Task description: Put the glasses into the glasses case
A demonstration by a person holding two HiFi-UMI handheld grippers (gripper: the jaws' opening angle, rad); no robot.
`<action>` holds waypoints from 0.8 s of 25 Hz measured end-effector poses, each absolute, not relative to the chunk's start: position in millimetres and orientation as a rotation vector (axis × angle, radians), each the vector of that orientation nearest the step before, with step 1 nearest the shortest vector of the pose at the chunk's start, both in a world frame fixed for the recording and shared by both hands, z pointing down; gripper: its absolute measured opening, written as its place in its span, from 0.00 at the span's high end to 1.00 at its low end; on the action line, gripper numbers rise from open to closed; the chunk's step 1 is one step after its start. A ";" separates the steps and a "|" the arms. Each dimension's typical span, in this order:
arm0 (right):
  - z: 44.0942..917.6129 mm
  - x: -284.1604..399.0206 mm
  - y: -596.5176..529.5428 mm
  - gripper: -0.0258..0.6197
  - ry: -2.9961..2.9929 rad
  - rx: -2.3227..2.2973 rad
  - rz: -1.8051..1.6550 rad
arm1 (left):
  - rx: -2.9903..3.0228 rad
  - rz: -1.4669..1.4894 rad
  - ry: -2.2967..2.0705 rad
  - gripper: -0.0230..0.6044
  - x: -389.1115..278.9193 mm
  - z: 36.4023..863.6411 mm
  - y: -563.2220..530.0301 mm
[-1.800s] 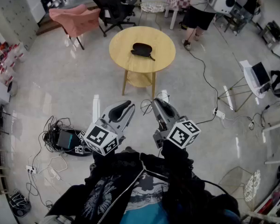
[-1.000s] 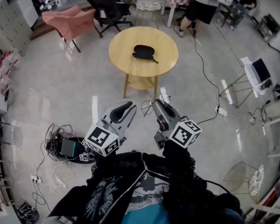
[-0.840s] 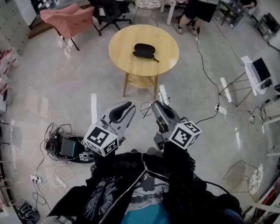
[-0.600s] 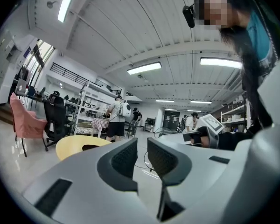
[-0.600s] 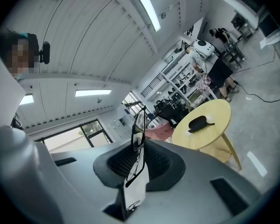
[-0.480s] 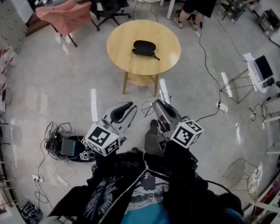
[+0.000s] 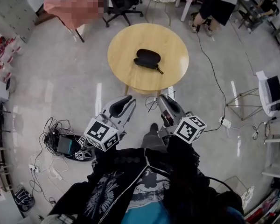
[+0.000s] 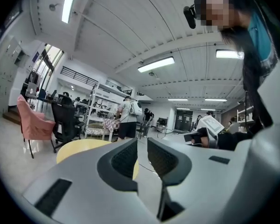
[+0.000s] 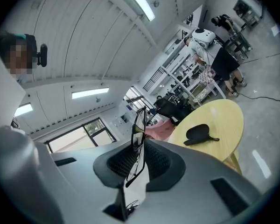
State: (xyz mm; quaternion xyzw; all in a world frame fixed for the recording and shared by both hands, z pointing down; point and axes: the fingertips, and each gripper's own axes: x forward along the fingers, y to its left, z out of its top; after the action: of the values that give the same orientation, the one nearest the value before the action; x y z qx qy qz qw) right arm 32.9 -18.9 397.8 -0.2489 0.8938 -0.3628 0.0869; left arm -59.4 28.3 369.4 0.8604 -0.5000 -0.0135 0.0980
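The glasses [image 7: 152, 103] hang pinched in the right gripper [image 7: 162, 100], short of the round table [image 7: 119, 55] bearing the black glasses case [image 7: 147, 58]. The left gripper [image 7: 127, 101] is pressed together, empty. It looks like the carrying stage; next the case needs opening.

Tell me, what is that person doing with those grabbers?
A person holds a gripper in each hand. The right gripper is shut on a pair of glasses; the left gripper is shut and empty. The black glasses case lies on the round wooden table ahead; the glasses are not in it yet.
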 end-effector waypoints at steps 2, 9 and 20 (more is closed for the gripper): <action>396.5 34.2 -48.7 0.87 2.672 -0.714 -1.097 | 2.531 -0.034 -1.500 0.87 -54.9 366.8 0.3; 400.0 46.7 -136.8 0.87 2.695 -0.646 -1.137 | 2.518 0.013 -1.522 0.87 -26.6 367.7 -87.4; 430.2 34.5 -205.2 0.87 2.715 -0.570 -1.242 | 2.454 0.087 -1.581 0.87 -26.8 379.0 -153.2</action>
State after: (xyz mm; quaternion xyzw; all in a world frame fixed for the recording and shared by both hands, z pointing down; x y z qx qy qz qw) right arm 34.5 -205.2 430.2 -0.1872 0.8921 -0.4082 0.0509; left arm -26.8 -153.2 379.0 0.8351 -0.5381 0.0297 0.1105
